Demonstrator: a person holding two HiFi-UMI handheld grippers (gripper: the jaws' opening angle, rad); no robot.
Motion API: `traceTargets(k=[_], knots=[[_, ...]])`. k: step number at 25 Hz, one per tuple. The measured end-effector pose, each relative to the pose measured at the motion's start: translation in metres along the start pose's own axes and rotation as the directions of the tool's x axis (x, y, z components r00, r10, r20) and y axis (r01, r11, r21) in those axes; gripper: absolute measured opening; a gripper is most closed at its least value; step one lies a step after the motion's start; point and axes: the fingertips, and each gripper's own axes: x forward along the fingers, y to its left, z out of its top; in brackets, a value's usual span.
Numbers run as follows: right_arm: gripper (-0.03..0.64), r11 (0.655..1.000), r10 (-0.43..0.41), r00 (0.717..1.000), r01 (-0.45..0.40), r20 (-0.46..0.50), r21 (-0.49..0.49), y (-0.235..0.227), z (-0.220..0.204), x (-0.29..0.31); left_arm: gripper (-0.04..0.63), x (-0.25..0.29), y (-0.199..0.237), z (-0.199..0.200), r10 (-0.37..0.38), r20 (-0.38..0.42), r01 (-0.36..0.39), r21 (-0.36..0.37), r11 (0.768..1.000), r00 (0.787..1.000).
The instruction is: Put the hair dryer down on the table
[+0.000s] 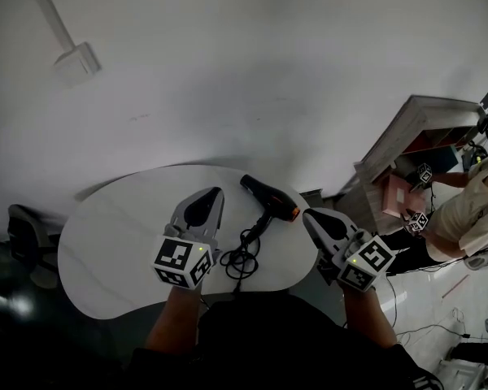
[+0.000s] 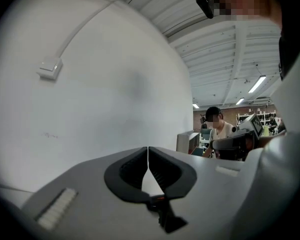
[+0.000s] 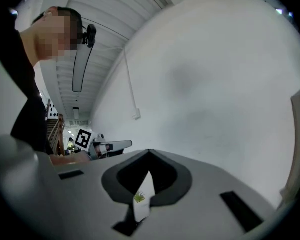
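Observation:
The black hair dryer (image 1: 270, 199) with an orange band lies on the white table (image 1: 114, 242), nozzle toward the wall. Its black cord (image 1: 240, 260) is coiled on the tabletop between my two grippers. My left gripper (image 1: 217, 192) hovers over the table just left of the dryer, apart from it. In the left gripper view its jaws (image 2: 148, 148) meet at the tips with nothing between them. My right gripper (image 1: 307, 214) is at the table's right edge, close to the dryer's orange end. Its jaws (image 3: 149, 152) are shut and empty too.
A white wall with a junction box (image 1: 76, 62) rises behind the table. A chair (image 1: 28, 238) stands at the left. A grey shelf unit (image 1: 419, 132) and another person (image 1: 472, 210) holding grippers are at the right, with cables on the floor.

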Motion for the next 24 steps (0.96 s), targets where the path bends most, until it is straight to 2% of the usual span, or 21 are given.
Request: traceTargets(k=[5,11,15,19,24], knots=[[0.011,0.998,-0.013,1.000,0.012,-0.026,-0.059,-0.001,-0.001,-0.003,0.018,-0.006,0.004,0.001,0.012,-0.001,-0.012,-0.007,1.000,1.000],[0.011,0.996,-0.027,0.998,0.023,-0.048,-0.081,-0.002,-0.008,-0.006,0.018,-0.012,0.006,-0.008,0.023,-0.031,-0.024,-0.024,0.999,0.999],[0.011,0.998,-0.002,0.999,0.000,-0.034,-0.056,0.006,-0.006,-0.004,0.018,-0.015,0.007,-0.012,0.030,-0.039,-0.032,-0.041,0.999,0.999],[0.011,0.997,-0.008,0.998,0.003,-0.067,-0.073,0.004,-0.015,-0.007,0.018,-0.016,0.006,-0.015,0.038,-0.046,-0.041,-0.068,0.997,0.998],[0.012,0.998,0.009,0.999,-0.012,-0.053,-0.057,0.008,-0.014,-0.011,0.018,-0.012,-0.002,-0.008,0.030,-0.028,-0.032,-0.063,0.998,0.999]])
